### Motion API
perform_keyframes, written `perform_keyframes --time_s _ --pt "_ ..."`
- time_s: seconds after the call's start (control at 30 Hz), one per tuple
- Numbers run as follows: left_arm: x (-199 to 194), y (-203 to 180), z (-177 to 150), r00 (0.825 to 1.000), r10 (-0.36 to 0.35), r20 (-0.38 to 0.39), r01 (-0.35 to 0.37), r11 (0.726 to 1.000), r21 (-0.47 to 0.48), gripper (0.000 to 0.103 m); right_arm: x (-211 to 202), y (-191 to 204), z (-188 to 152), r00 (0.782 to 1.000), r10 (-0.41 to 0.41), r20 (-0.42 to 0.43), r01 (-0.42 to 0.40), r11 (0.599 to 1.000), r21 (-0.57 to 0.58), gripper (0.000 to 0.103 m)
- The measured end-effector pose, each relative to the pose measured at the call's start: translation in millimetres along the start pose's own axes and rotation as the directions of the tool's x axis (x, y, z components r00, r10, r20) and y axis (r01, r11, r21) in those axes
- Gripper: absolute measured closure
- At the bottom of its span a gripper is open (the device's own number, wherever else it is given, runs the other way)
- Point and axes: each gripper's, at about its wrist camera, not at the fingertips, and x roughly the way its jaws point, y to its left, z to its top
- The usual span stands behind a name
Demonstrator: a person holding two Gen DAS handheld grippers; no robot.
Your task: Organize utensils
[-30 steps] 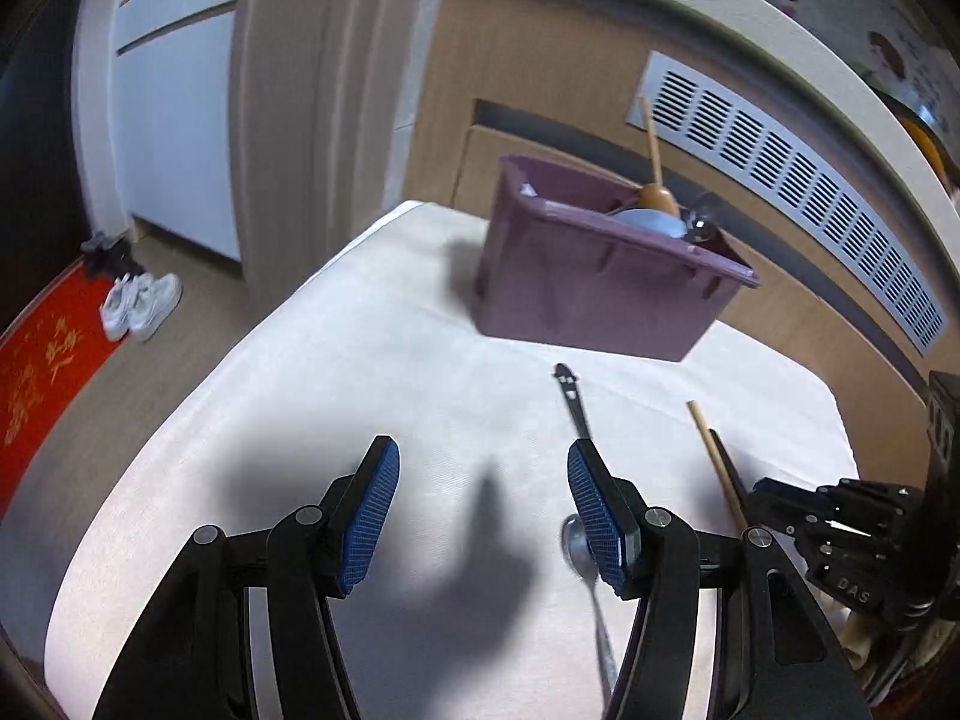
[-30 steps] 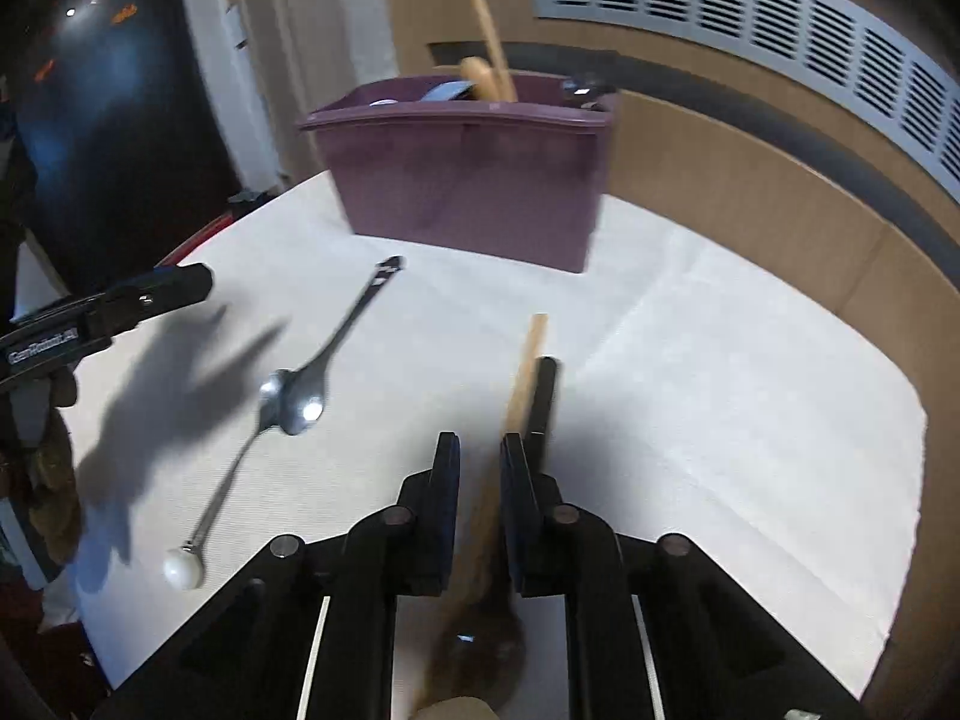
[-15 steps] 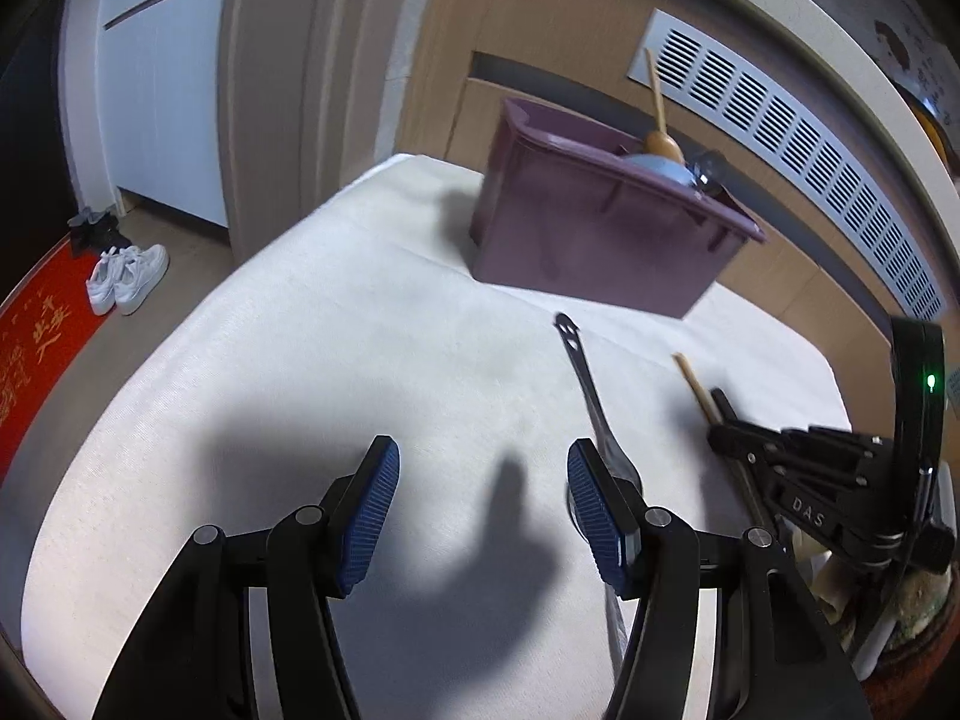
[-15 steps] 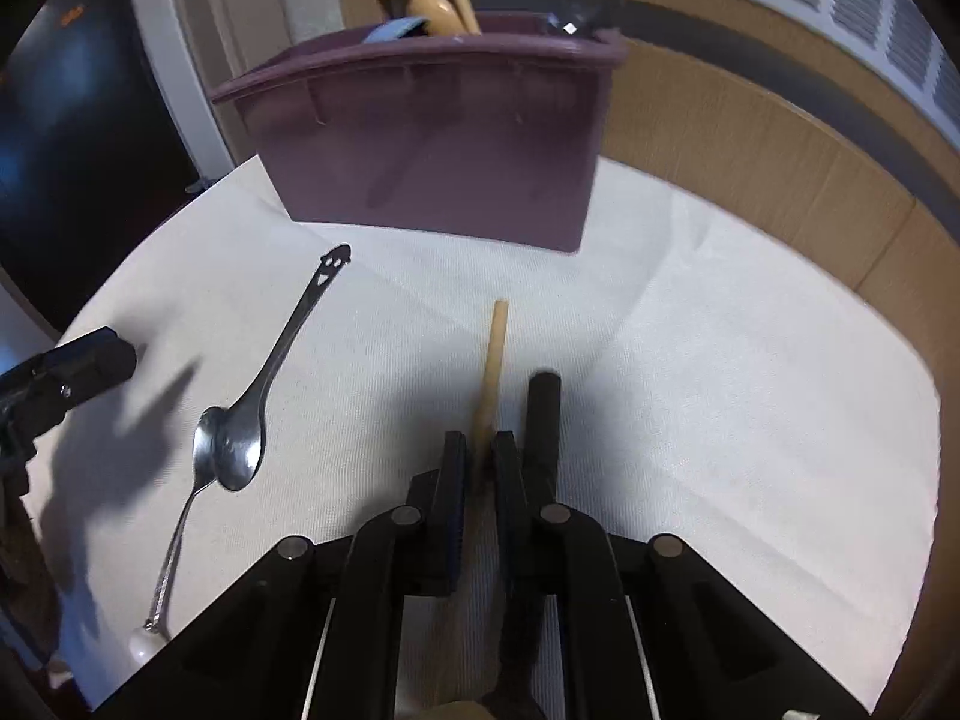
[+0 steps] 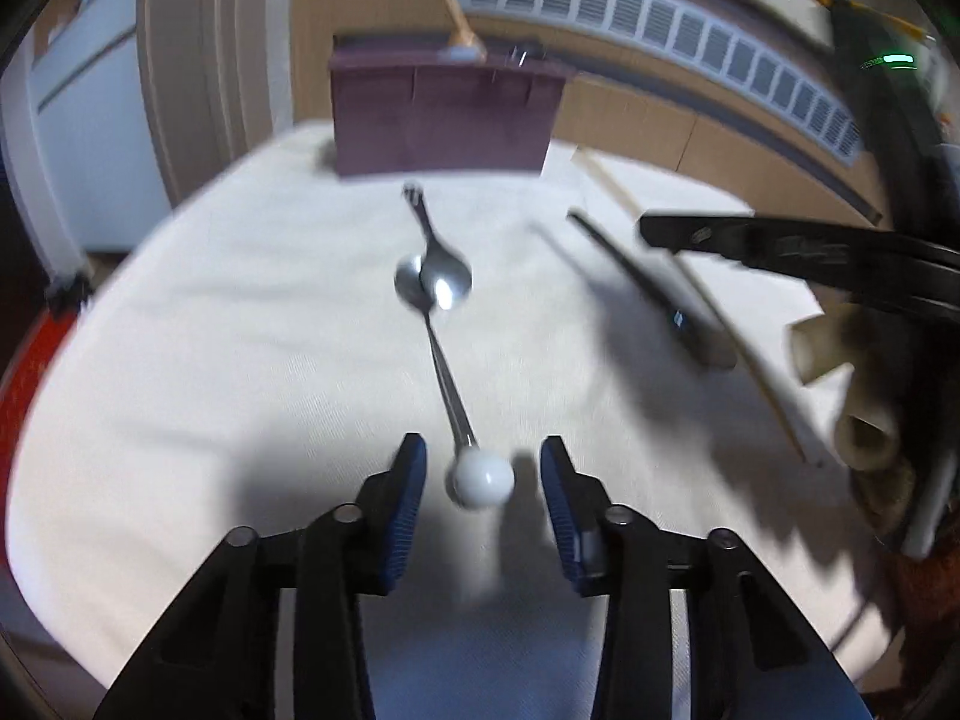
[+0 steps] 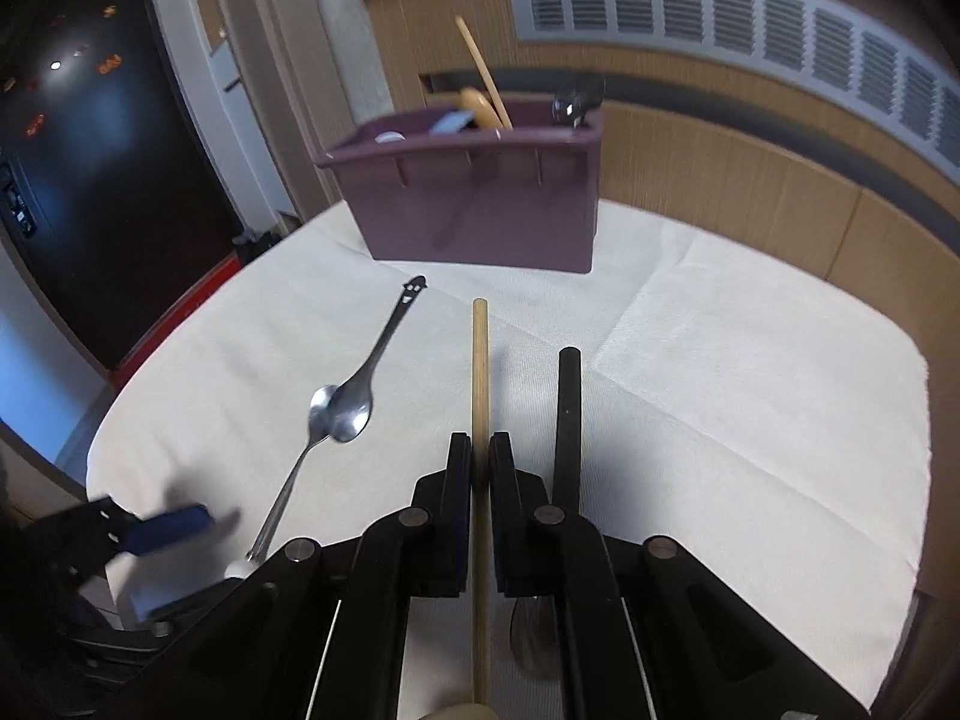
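Right gripper (image 6: 480, 468): jaws clamped on the wooden handle (image 6: 479, 372), lifted clear of the white tablecloth (image 6: 750, 396); left gripper (image 5: 483, 480): jaws just closing, pads not yet touching the white ball end (image 5: 480, 478) of the ball-handled spoon (image 5: 441, 348) between them. Risk: the round ball may squirt out of a narrow pinch, and dragging this spoon could shift the smiley-handled spoon (image 6: 372, 372) whose bowl overlaps it. Surroundings: black-handled utensil (image 6: 567, 414) just beside the right jaws; purple bin (image 6: 480, 210) beyond, already holding several utensils, approach unobstructed.
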Motion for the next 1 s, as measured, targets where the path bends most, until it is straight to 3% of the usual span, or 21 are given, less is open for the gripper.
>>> perform_keyframes --time_s 0.2,0.4,0.6,0.67,0.73,1.0 --pt "1.3 -4.9 3.5 0.999 0.032 0.005 -0.032 0.999 -0.012 0.080 -18.6 4.6 -15.0 0.999 -0.001 0.036 0.002 1.000 -0.012 0.097" --pt "-18.4 -5.2 10.1 0.997 0.041 0.069 -0.043 0.999 0.026 0.081 -24.8 0.0 -18.7 0.999 0.004 0.046 -0.004 1.000 0.003 0.097" --pt "-72.8 10.1 46.1 0.969 0.046 0.244 -0.056 0.998 0.032 0.082 -38.9 2.9 -15.1 0.995 0.039 0.092 -0.039 0.999 0.007 0.097" --pt "-82.1 17.6 55.0 0.962 0.053 0.268 -0.058 0.998 0.010 0.082 -38.8 5.7 -13.1 0.995 0.041 0.095 -0.042 0.999 0.005 0.097" --pt "-91.3 25.0 61.9 0.955 0.053 0.293 -0.053 0.999 -0.006 0.089 -38.9 8.4 -12.5 0.995 0.039 0.092 -0.039 0.999 0.001 0.097" --pt "-112.4 45.7 76.5 0.937 0.051 0.346 -0.038 0.998 -0.043 0.091 -45.1 13.1 -7.8 0.994 0.023 0.107 -0.021 1.000 -0.023 0.097"
